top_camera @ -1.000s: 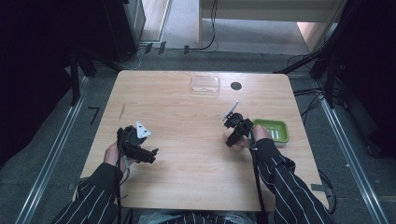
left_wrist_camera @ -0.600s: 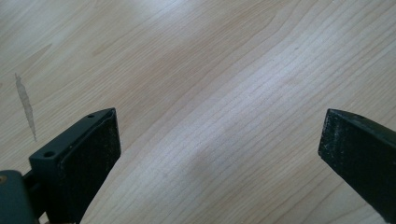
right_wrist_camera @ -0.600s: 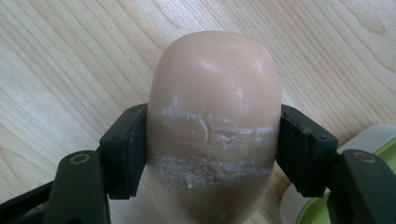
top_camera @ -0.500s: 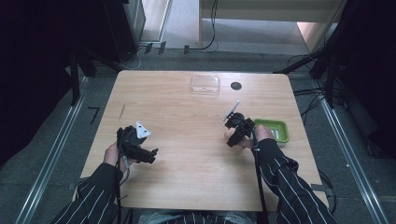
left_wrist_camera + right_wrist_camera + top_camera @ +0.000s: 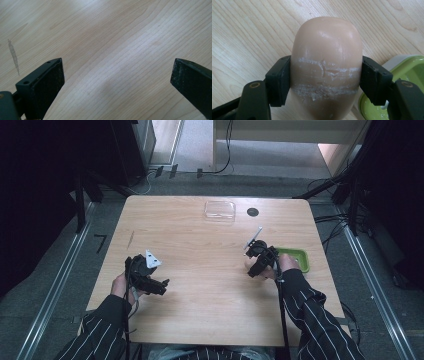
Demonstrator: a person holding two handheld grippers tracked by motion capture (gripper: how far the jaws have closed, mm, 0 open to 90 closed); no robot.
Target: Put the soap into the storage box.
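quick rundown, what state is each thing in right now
soap bar: clamped between the right gripper's jaws, scuffed white where the pads grip
right gripper: shut on the soap bar
left gripper: open, nothing between the jaws
green dish: on the table, holds no soap
clear plastic lid: lying at the far edge

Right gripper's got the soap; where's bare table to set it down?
The widest bare patch is mid-table, between the left gripper and the right gripper. The near edge of the table is bare too. It is crowded beside the green dish and, farther back, the clear box. The soap is clamped.
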